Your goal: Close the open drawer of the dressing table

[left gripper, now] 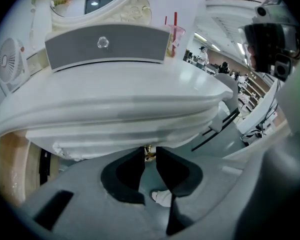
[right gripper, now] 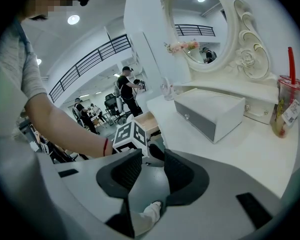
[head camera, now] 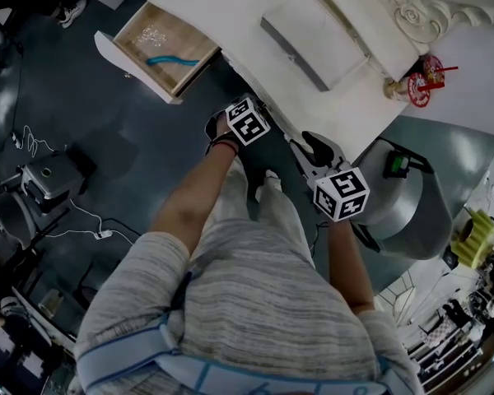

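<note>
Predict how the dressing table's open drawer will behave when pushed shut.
The drawer looks like rigid wood, so it should probably slide straight rather than flex. It holds little, so it likely moves lightly. The loose blue item inside may shift if shoved hard.

The person wears a grey heathered short-sleeved top (head camera: 255,303) with a light-blue strap (head camera: 123,356) across it, a red wristband (head camera: 224,145) just behind the left hand-held gripper (left gripper: 150,149), which is grey-bodied with black jaws and a white, black-patterned marker cube (head camera: 248,122).
</note>
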Motion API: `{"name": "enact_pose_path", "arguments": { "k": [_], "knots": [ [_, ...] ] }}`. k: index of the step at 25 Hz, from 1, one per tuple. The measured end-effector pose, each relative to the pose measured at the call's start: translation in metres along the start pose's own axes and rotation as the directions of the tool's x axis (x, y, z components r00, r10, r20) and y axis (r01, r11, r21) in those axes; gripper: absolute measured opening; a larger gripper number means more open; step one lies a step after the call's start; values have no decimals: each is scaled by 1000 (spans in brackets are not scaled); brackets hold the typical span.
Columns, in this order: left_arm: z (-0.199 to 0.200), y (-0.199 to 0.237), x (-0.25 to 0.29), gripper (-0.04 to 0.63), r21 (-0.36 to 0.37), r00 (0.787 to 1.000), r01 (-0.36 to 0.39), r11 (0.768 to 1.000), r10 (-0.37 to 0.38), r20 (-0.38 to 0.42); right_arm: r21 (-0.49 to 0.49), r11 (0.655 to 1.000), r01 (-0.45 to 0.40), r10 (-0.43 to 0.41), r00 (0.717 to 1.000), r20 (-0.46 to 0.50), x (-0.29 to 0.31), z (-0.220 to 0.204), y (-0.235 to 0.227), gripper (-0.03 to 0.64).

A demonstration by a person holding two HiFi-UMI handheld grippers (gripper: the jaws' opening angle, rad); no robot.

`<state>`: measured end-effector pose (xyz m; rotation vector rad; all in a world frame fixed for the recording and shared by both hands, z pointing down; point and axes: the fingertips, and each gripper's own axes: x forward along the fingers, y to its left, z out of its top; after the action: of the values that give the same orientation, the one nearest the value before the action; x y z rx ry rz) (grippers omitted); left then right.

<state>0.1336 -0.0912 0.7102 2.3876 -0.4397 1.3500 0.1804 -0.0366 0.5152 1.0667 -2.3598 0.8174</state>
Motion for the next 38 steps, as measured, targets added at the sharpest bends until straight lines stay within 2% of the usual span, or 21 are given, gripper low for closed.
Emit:
{"name": "enact_pose_path", "arguments": {
  "k": [15, 22, 30, 34, 38],
  "knots": [
    [21, 7, 11, 83, 30, 1000, 3, 1000, -3, 15, 21, 1000, 18, -18, 1000, -11, 3, -8, 3, 103],
    [22, 7, 9, 83, 15, 999, 0, 1000, 0, 32, 14, 1000, 17, -17, 1000, -18, 6, -9, 6, 103],
    [21, 5, 7, 87, -21, 997, 39, 999, -38, 62, 2, 1000, 8, -8, 1000, -22, 11, -6, 8, 103],
    [19, 9, -10, 92, -44, 994, 24, 999, -19, 105, -7, 1000, -1, 1, 1000, -18, 15, -2, 11, 103],
    [19, 15, -41, 92, -128, 979, 14, 992, 13, 204, -25, 999, -20, 20, 1000, -12, 24, 6, 16, 103]
  ]
}}
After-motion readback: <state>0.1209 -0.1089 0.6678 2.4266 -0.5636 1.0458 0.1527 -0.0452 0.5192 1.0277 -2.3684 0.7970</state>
